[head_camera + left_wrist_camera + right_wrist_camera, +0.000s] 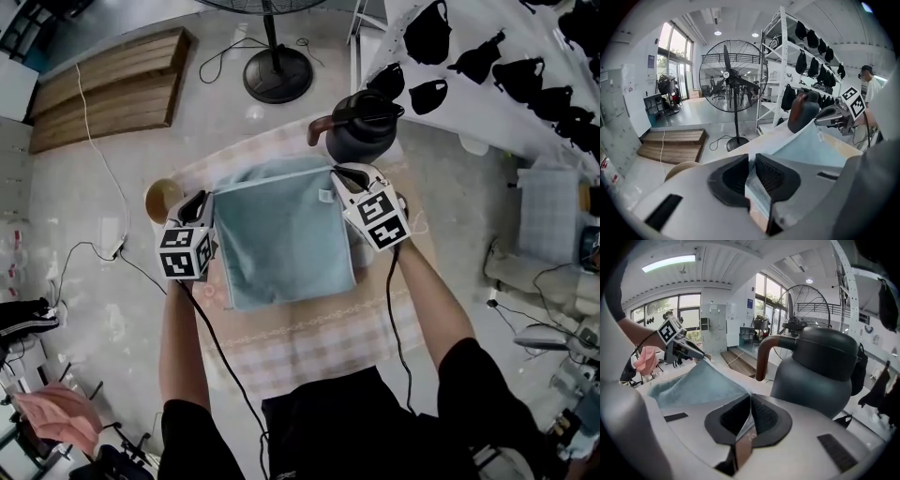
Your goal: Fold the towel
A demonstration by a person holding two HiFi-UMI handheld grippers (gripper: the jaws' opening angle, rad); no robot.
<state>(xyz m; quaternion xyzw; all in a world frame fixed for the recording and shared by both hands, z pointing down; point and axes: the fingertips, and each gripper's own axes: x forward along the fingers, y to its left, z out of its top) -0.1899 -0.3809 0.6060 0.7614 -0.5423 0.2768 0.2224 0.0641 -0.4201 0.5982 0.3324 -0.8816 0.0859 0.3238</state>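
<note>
A light blue towel (286,234) lies folded over on the checked tablecloth (309,342) in the head view. My left gripper (208,199) is shut on the towel's far left corner, and the cloth (757,199) runs between its black pads. My right gripper (339,173) is shut on the far right corner; a thin edge of towel (746,430) sits pinched in its pads. The towel's far edge is stretched between the two grippers, just above the table. From the right gripper view, the blue towel (696,383) slopes away toward the left gripper (707,357).
A dark kettle (361,127) with a brown handle stands just beyond the right gripper. A round tan bowl (162,199) sits left of the left gripper. A floor fan (277,70) stands behind the table, and a white shelf with black caps (506,66) is at the right.
</note>
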